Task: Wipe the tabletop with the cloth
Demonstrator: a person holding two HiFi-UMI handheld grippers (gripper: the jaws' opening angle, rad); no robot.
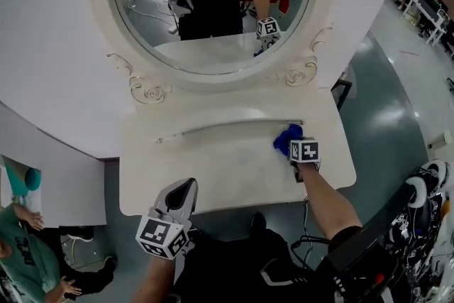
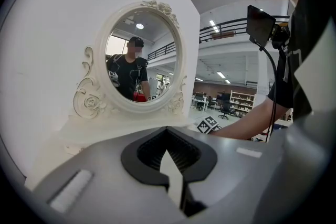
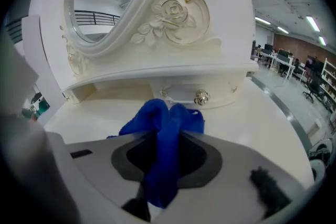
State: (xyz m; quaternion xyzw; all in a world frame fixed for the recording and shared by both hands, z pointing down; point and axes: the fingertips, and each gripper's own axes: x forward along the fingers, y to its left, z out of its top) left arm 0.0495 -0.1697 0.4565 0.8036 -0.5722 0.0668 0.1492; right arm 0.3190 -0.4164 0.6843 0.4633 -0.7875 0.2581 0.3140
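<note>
Closest to you, your left hand-held gripper (image 1: 186, 188) sits at the front edge of the surface (image 1: 227, 174), with its tips reaching in over that edge and its marker cube hanging back toward your body. In its own view the left hand-held gripper (image 2: 167, 131) has its jaws brought together with nothing between them. It points across the white top toward the mirror.

Farther in, on your right, your forearm (image 1: 326, 199) stretches over the surface to the right hand-held gripper (image 1: 292, 147). Its jaws are clamped on the blue cloth (image 1: 285, 138). In the right gripper view the cloth (image 3: 157, 118) runs as a folded band through the jaws of the right hand-held gripper (image 3: 169, 136) and bunches up in two humps just past the tips. It lies on the surface (image 3: 252, 113) toward the right rear of the top.

Just beyond the cloth stands a low raised ledge (image 3: 157, 73) at the back of the surface, with a small drawer knob (image 3: 201, 97) set under it. Above the ledge rises the oval mirror (image 1: 213, 46) in a cream frame with a carved rose (image 3: 173, 10) near its base. The glass reflects you and both marker cubes.
</note>
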